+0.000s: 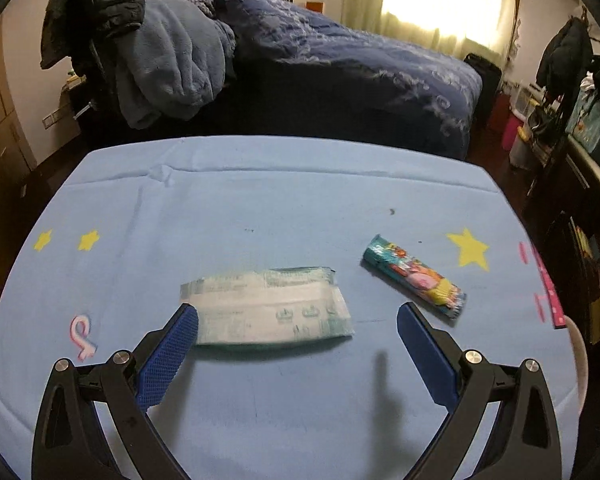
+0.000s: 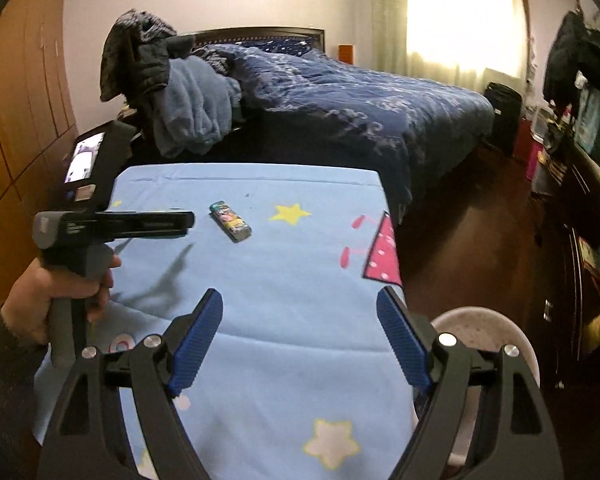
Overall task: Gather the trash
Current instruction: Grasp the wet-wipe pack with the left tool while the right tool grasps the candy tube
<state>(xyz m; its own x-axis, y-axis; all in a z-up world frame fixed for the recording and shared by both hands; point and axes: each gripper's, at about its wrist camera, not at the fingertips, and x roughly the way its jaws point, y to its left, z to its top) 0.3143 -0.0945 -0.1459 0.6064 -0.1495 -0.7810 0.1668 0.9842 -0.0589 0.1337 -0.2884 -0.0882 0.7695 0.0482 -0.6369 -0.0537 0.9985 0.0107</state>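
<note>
The left claw [image 1: 298, 320] is wide open and holds nothing. The white wrapper [image 1: 266, 306] lies in the middle of the table [image 1: 260, 200], just ahead, its long side going across the gap. The right claw [image 2: 300, 312], also wide, is farther away

Support surface: table [image 1: 260, 200] covered by light-blue cloth [image 1: 204, 408] printed with yellow stars and pink figures. Lying flat on cloth: pale translucent wrapper [image 1: 268, 308], near centre; colourful cartoon-print wrapper [image 1: 414, 278], right of it, apart, angled diagonally.
</note>
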